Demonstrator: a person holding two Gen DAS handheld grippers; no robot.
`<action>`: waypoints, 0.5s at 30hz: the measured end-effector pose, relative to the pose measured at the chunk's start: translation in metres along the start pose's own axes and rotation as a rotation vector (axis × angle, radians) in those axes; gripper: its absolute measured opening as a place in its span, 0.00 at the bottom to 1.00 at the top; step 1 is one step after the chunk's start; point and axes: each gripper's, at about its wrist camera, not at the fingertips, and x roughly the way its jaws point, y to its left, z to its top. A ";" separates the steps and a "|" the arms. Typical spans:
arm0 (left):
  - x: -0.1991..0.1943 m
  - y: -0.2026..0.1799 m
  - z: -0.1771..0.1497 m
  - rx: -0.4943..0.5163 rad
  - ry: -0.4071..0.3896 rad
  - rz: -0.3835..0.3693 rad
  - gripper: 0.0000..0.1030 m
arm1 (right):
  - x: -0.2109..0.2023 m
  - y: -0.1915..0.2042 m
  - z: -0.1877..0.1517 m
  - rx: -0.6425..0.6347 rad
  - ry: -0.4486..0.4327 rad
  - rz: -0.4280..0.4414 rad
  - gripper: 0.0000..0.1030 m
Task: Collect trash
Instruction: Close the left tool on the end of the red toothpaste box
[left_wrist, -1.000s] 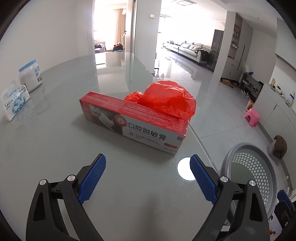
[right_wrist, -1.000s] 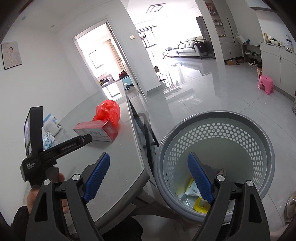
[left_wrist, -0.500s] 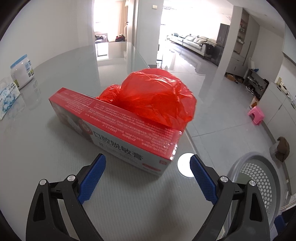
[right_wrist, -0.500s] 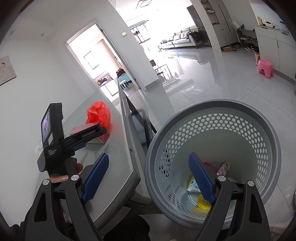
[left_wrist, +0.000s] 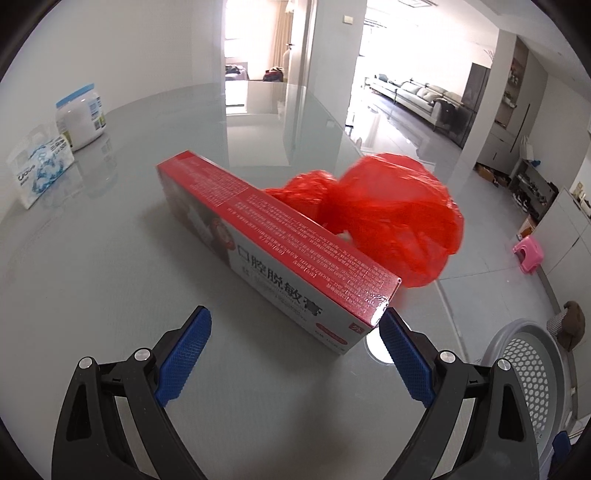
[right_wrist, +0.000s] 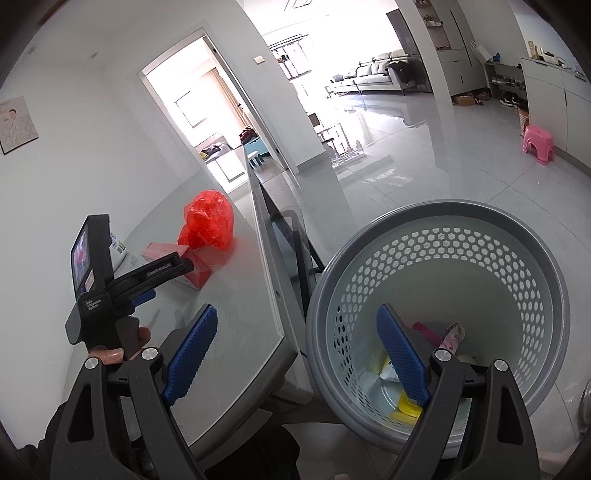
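A long red toothpaste box (left_wrist: 273, 240) lies on the grey glass table (left_wrist: 110, 295), and a crumpled red plastic bag (left_wrist: 399, 214) rests behind it. My left gripper (left_wrist: 295, 350) is open just in front of the box's near end, whose corner sits beside the right blue pad (left_wrist: 404, 354); nothing is gripped. From the right wrist view the same box (right_wrist: 195, 269) and bag (right_wrist: 208, 221) sit past the left gripper. My right gripper (right_wrist: 295, 350) is open and empty over the gap between table edge and grey perforated bin (right_wrist: 480, 229), which holds several wrappers.
A white jar (left_wrist: 79, 116) and a tissue pack (left_wrist: 38, 166) stand at the table's far left. The bin (left_wrist: 524, 369) sits on the floor past the table's right edge. A pink stool (right_wrist: 537, 142) stands farther off on the glossy floor.
The left gripper has closed in on the toothpaste box and swung round, so the box's near end now lies between its open jaws. The right gripper has barely moved over the bin.
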 end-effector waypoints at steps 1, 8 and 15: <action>-0.002 0.006 -0.001 -0.004 -0.002 0.005 0.88 | 0.000 0.002 0.000 -0.006 0.000 0.002 0.82; -0.017 0.062 -0.006 -0.064 -0.016 0.067 0.88 | 0.003 0.024 -0.003 -0.043 0.013 0.020 0.82; -0.026 0.126 -0.004 -0.167 -0.042 0.162 0.88 | 0.010 0.049 -0.007 -0.087 0.024 0.043 0.82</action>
